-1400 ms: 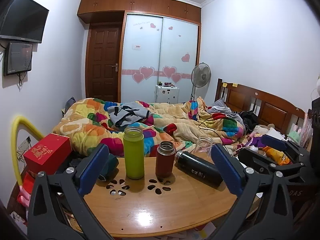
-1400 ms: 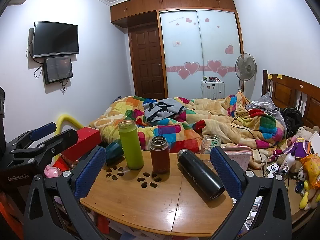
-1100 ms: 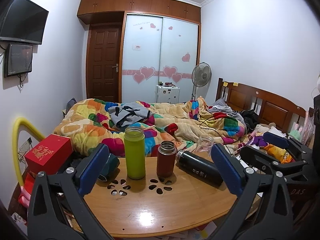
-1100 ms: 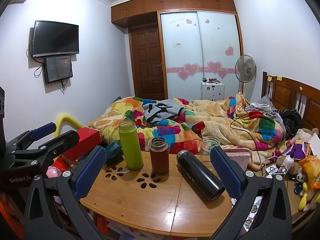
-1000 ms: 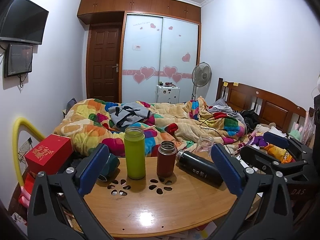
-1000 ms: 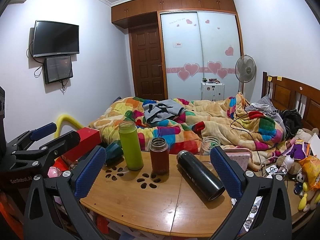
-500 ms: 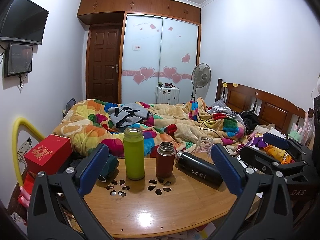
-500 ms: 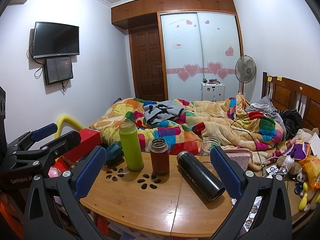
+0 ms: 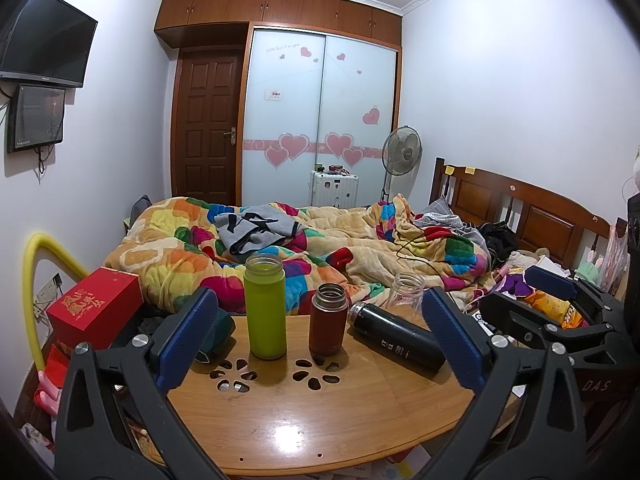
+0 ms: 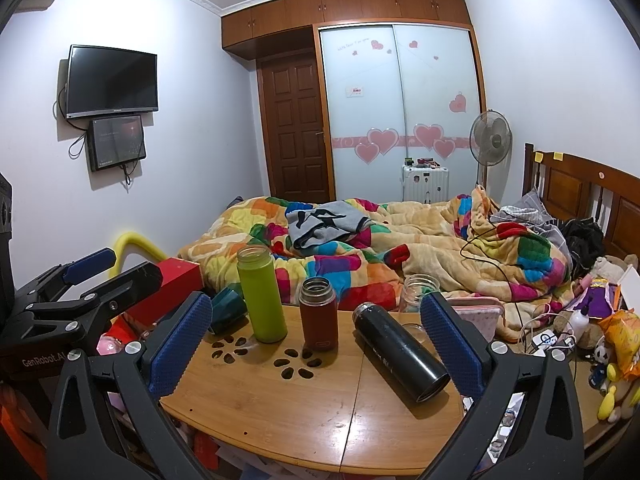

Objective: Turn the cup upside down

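On a round wooden table [image 9: 304,420] [image 10: 280,412] stand a tall green cup [image 9: 265,307] [image 10: 261,294] and a shorter red-brown cup [image 9: 329,319] [image 10: 318,313], both upright and open-topped. A black flask [image 9: 396,341] [image 10: 401,352] lies on its side to their right. A clear glass jar [image 9: 405,290] [image 10: 416,294] stands at the far edge. A dark teal cup [image 9: 216,334] [image 10: 226,309] lies at the left edge. My left gripper [image 9: 320,340] is open and empty, short of the cups. My right gripper [image 10: 316,344] is open and empty, also short of them.
A bed with a colourful quilt [image 9: 288,248] lies behind the table. A red box [image 9: 94,308] and a yellow tube [image 9: 40,264] are at the left. Clutter, toys and cables [image 10: 592,320] are at the right. Each gripper shows in the other's view [image 9: 560,316] [image 10: 76,292].
Both views have shifted only slightly. The cups, flask and jar have not moved, and both grippers stay open.
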Demonstrator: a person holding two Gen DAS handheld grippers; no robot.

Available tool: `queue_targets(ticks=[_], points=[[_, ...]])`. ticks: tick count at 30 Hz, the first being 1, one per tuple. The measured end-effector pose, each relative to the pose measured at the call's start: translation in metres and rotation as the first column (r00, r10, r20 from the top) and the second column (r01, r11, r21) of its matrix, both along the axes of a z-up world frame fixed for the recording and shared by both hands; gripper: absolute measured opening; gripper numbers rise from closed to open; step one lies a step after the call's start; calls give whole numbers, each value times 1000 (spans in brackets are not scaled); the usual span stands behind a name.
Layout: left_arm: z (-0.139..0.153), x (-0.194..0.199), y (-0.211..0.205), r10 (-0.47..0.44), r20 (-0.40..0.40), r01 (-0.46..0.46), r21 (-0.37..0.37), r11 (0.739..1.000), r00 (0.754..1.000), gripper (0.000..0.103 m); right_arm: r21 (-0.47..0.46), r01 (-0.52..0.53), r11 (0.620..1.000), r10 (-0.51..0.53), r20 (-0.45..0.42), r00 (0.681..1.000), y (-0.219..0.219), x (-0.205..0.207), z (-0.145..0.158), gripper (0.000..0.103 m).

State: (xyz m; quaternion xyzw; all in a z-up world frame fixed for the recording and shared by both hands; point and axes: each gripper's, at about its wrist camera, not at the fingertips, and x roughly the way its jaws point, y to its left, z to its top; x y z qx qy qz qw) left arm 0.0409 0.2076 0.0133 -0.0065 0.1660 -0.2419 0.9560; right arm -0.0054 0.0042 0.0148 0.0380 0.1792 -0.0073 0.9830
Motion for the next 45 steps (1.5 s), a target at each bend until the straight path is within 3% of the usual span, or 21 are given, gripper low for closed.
queue_targets(ticks=[27, 31, 38, 45], points=[[-7, 17, -20, -25, -19, 25, 20, 999, 1000, 103, -4, 7, 1000, -7, -7, 1000, -7, 6, -3, 103], [-21, 31, -33, -37, -56, 40, 50, 998, 998, 103, -3, 39, 999, -39, -50, 998, -28, 20, -23, 103], [-54, 49, -55, -80, -129, 92, 89, 992, 988, 103, 22, 128, 991, -121, -197, 973, -89, 56, -83, 103], [-94, 70, -69, -88, -238, 119, 121, 985, 967, 103, 72, 92, 993, -60, -363, 930, -139, 99, -147, 103]])
